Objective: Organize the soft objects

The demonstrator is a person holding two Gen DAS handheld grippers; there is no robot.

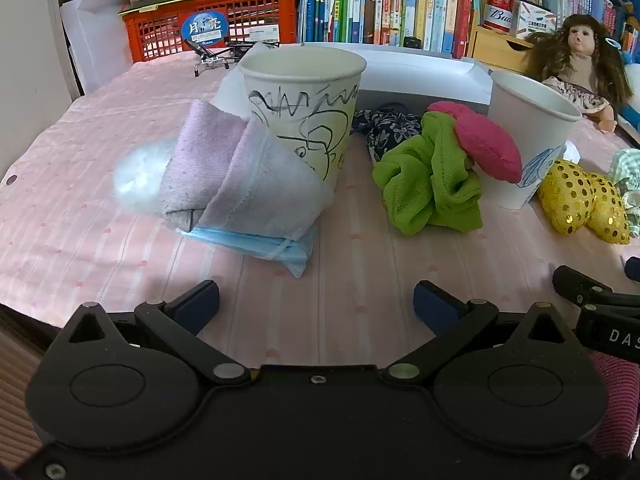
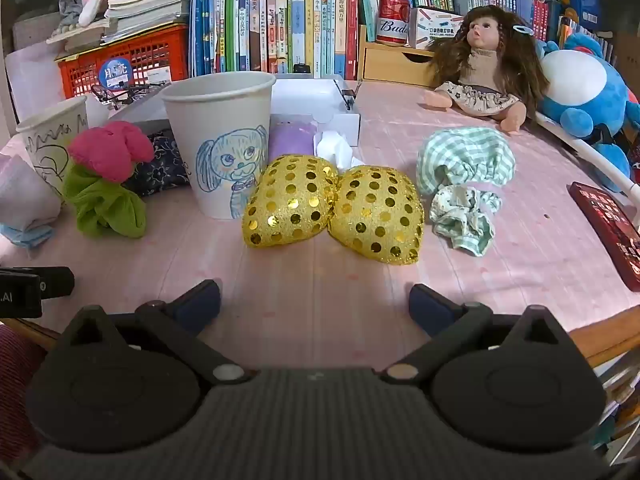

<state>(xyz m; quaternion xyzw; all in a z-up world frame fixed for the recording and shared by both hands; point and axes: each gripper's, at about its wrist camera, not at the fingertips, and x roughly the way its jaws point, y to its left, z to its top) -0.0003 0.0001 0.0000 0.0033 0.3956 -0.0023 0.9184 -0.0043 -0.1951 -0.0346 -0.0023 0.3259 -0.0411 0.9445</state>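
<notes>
My left gripper is open and empty, low over the pink tablecloth. Ahead of it a folded lilac-grey cloth lies on a blue face mask, against a scribbled paper cup. A green scrunchie with a pink pad lies to the right, beside a second cup. My right gripper is open and empty, short of a gold sequined bow. The cup with a blue dog drawing stands behind it, and a green checked cloth lies to its right.
A white box sits behind the cups. A doll and a blue plush rest at the far right, with a red calculator near the edge. An orange crate and books line the back.
</notes>
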